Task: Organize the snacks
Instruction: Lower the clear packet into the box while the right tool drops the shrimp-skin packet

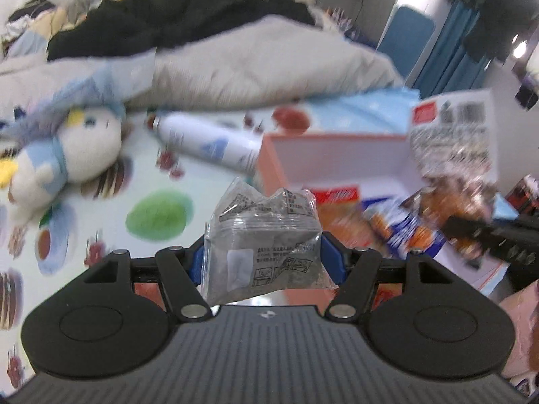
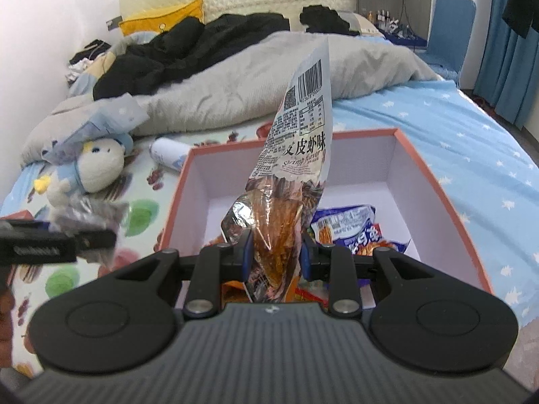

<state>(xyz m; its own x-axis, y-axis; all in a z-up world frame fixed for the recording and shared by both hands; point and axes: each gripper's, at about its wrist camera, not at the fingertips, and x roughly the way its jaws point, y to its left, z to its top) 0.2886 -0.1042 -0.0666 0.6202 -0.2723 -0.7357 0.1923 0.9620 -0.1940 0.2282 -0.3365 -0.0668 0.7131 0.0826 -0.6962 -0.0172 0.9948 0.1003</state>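
My left gripper is shut on a small clear-and-grey snack packet, held above the patterned bed sheet left of the box; the packet also shows in the right wrist view. My right gripper is shut on a tall shrimp-flavour snack bag, held upright over the pink-rimmed white box. In the left wrist view that bag hangs over the box. Blue and orange snack bags lie inside the box.
A plush toy and a white spray can lie on the sheet left of the box. A grey duvet and black clothes fill the far bed. A blue chair stands at the right.
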